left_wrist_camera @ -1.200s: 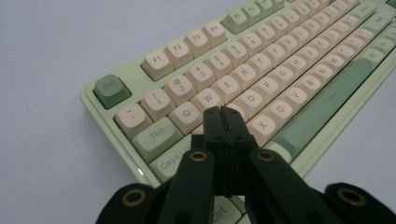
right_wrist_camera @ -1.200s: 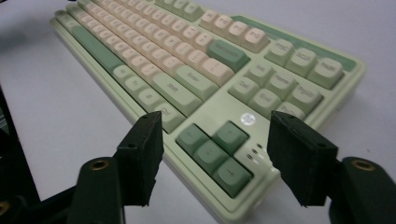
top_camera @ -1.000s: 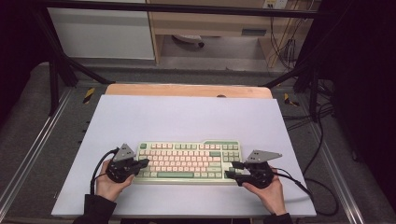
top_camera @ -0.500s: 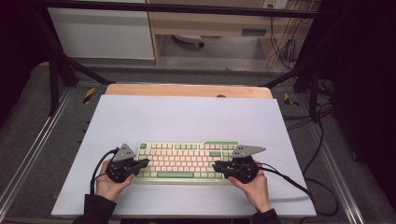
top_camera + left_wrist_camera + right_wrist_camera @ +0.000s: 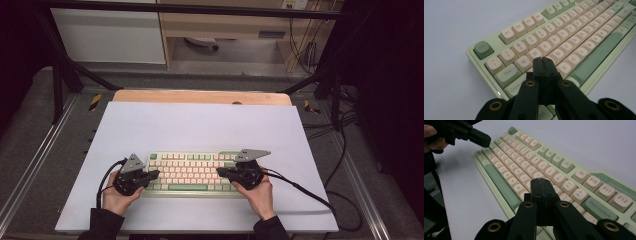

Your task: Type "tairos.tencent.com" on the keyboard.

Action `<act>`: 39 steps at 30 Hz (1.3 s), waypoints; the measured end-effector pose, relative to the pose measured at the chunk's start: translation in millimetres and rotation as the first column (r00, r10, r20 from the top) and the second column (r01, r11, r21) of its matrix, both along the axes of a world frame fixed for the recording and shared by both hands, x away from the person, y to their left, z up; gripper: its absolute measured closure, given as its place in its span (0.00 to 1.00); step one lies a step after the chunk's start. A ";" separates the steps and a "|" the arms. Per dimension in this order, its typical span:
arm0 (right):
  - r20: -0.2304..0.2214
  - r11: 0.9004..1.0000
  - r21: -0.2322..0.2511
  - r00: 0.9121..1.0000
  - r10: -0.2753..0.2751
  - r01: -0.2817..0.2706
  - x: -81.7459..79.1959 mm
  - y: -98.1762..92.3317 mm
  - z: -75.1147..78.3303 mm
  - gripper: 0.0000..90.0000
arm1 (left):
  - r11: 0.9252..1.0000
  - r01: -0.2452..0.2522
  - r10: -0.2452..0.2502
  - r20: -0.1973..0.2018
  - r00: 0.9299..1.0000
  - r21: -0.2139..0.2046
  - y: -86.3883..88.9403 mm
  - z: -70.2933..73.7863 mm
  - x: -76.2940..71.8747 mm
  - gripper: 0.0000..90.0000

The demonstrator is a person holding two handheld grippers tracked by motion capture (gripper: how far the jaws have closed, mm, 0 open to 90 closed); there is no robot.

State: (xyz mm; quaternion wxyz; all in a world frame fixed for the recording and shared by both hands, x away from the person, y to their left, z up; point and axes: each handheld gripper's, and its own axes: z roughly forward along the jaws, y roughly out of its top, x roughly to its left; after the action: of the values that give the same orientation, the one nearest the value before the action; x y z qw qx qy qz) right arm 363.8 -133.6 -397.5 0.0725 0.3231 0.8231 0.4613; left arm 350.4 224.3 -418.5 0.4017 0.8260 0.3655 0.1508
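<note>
The cream-and-green mechanical keyboard [image 5: 192, 172] lies near the white table's [image 5: 200, 125] near edge. The left gripper [image 5: 154, 173] and right gripper [image 5: 222, 172] both have jaws pinched together, empty, the right having just closed, likely as blunt tips for pressing keys.
</note>
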 end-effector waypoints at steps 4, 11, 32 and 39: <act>0.006 1.000 -0.008 1.000 -0.018 0.018 4.5 10.0 -0.7 1.00 | 1.000 0.001 -0.001 0.001 1.000 -0.001 0.3 0.4 -0.1 1.00; -0.001 0.999 -0.020 0.999 -0.044 0.044 13.2 25.1 -7.1 1.00 | 1.000 0.004 -0.004 0.003 1.000 0.000 -0.3 0.3 -0.3 1.00; -0.030 0.996 -0.072 0.998 -0.049 0.046 29.0 59.6 -28.8 1.00 | 1.000 0.006 -0.006 0.003 1.000 0.000 -0.2 0.1 -0.2 1.00; -0.024 0.995 -0.085 0.999 -0.046 0.044 30.2 61.9 -33.0 1.00 | 1.000 0.005 -0.005 0.004 1.000 0.000 -0.1 0.1 -0.2 1.00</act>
State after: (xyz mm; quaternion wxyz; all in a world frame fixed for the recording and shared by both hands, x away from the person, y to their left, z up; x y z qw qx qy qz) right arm 394.0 -71.8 -430.5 0.0856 0.3442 0.8354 0.4198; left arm 350.2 224.2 -418.4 0.4028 0.8266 0.3628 0.1514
